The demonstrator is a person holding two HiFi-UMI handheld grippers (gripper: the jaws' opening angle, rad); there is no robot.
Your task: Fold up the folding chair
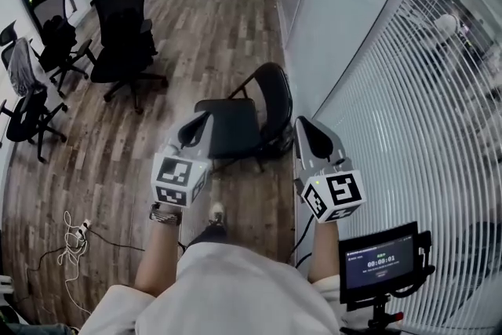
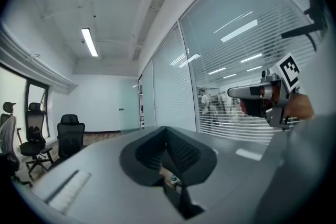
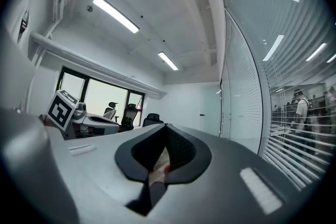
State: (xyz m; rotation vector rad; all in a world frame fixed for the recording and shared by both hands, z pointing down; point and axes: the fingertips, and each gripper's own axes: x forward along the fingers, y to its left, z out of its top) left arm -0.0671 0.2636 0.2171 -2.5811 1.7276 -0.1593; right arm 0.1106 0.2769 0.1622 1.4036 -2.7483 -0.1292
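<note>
A black folding chair stands unfolded on the wood floor ahead of me, its seat level and its curved backrest toward the glass wall. My left gripper hovers over the seat's near left corner with its jaws shut and nothing between them. My right gripper is held just right of the chair, by the backrest, also shut and empty. Both point level. In the left gripper view the left gripper shows closed pads, with the right gripper off to the right. The right gripper is likewise closed in its own view.
Several black office chairs stand at the back left by the windows. A glass wall with white blinds runs along the right. White cables lie on the floor at lower left. A small monitor sits at lower right.
</note>
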